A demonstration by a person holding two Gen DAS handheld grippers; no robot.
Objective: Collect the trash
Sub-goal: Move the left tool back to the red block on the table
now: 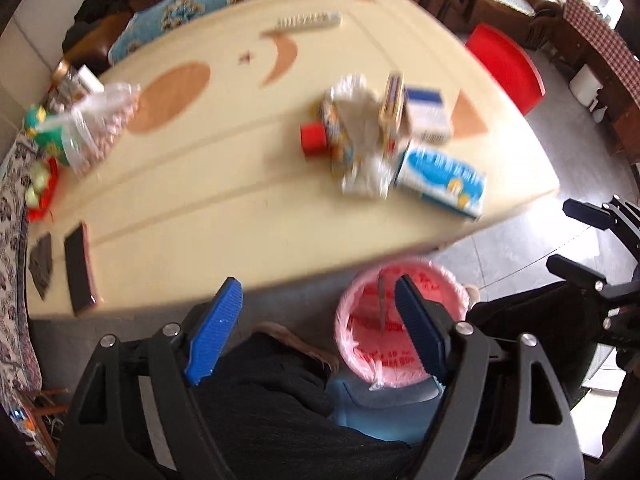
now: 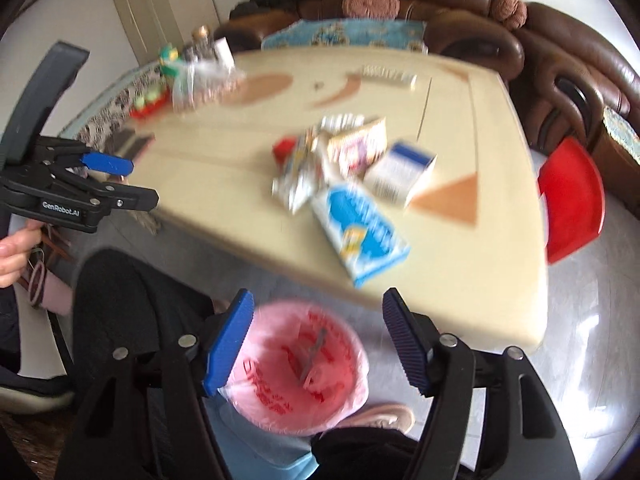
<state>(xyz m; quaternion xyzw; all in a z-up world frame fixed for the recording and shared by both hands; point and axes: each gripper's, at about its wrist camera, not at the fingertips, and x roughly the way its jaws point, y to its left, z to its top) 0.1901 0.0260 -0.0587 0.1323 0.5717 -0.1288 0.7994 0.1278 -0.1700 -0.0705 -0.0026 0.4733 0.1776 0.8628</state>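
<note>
**Trash heap awaits pickup as both grippers hang empty over the bin**

Trash pile (image 1: 384, 136) of crumpled wrappers and cartons is seen right of centre on the cream table (image 1: 200, 184). At lower centre, the left gripper (image 1: 316, 324) is spread wide, nothing held; the pink-lined bin (image 1: 400, 320) sits below the table edge. The right gripper (image 2: 318, 340) is likewise released. A reach to the blue carton (image 2: 360, 232) is judged next.

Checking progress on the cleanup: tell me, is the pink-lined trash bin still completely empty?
No. A grey strip-like piece already lies inside the pink-lined trash bin, visible in the right wrist view.
</note>
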